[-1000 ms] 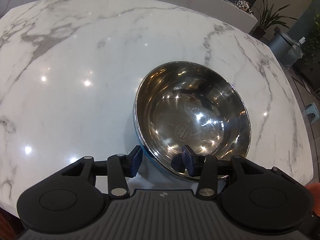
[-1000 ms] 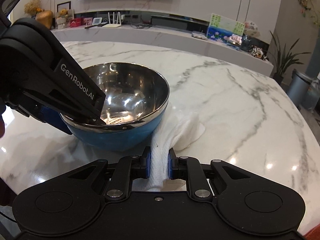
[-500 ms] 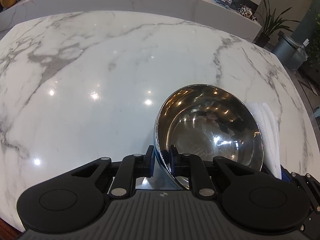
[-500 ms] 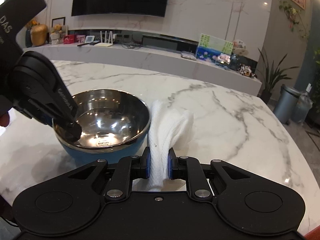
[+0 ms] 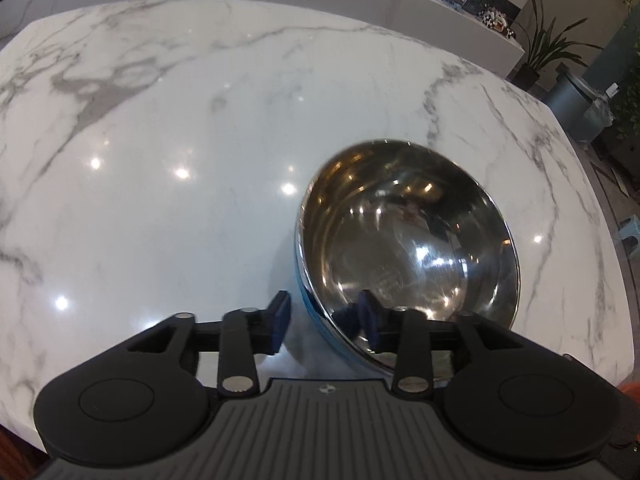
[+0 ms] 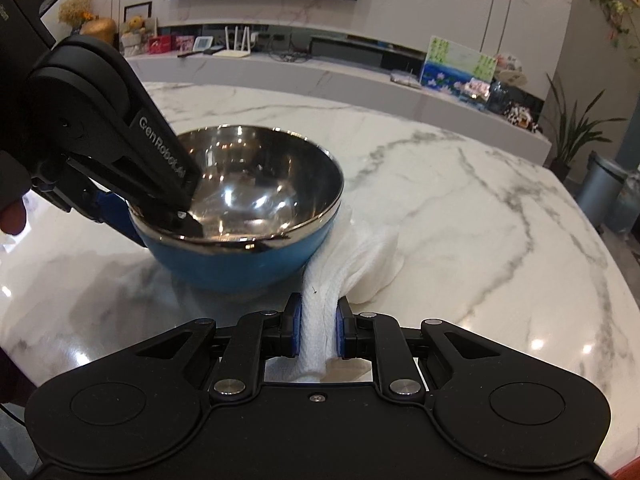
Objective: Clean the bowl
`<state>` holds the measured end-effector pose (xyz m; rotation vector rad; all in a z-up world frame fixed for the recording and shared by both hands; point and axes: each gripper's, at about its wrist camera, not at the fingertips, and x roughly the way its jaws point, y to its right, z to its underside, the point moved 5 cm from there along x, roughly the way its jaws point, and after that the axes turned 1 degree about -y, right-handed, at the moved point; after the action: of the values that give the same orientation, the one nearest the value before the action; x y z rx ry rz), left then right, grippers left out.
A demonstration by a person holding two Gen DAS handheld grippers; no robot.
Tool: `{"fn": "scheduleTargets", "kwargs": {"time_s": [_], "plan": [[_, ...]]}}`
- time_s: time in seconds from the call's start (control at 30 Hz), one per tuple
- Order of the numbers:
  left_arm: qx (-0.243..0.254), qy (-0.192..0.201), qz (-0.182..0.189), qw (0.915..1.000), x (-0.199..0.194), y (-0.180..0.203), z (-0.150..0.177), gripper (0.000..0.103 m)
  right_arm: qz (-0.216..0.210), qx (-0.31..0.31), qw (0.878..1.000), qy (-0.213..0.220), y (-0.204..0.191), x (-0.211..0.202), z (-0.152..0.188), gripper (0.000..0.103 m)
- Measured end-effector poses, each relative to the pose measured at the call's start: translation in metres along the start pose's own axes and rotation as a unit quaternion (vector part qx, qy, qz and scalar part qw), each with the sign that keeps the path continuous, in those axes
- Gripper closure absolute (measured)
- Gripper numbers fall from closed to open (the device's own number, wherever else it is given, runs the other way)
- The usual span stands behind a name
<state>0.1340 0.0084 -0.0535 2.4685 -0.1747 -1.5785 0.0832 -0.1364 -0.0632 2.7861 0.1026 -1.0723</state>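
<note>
A steel bowl (image 5: pixel 404 236) with a blue outside sits on the white marble table (image 5: pixel 168 128); it also shows in the right wrist view (image 6: pixel 244 220). My left gripper (image 5: pixel 324 320) is open, its jaws straddling the bowl's near rim, one finger inside and one outside. It shows in the right wrist view at the bowl's left rim (image 6: pixel 160 204). My right gripper (image 6: pixel 316 332) is shut on a folded white cloth (image 6: pixel 348 264). The cloth lies against the bowl's right outer wall.
The marble table (image 6: pixel 480 208) curves away to its edge on the right. Beyond it stand a low white counter (image 6: pixel 320 76) with small items, a potted plant (image 6: pixel 572 136) and a grey bin (image 6: pixel 600 184).
My left gripper has opened from its grip on the bowl's rim, and the bowl is back down on the table. My right gripper has lowered the cloth beside the bowl.
</note>
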Motion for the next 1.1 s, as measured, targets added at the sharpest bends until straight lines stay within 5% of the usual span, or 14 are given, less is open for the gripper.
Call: {"fn": "scheduleTargets", "kwargs": {"time_s": [0.43, 0.63, 1.1], "plan": [[0.025, 0.022, -0.02, 0.9992, -0.004, -0.003, -0.013, 0.089, 0.025, 0.021, 0.999, 0.034, 0.017, -0.008, -0.01, 0.088], [0.031, 0.027, -0.028, 0.9988, -0.005, -0.003, -0.015, 0.089, 0.015, 0.021, 0.998, 0.057, 0.017, -0.014, -0.015, 0.088], [0.039, 0.038, -0.021, 0.9983, -0.004, -0.003, -0.008, 0.082, -0.011, -0.003, 1.0, 0.005, 0.0, 0.0, -0.003, 0.088]]}}
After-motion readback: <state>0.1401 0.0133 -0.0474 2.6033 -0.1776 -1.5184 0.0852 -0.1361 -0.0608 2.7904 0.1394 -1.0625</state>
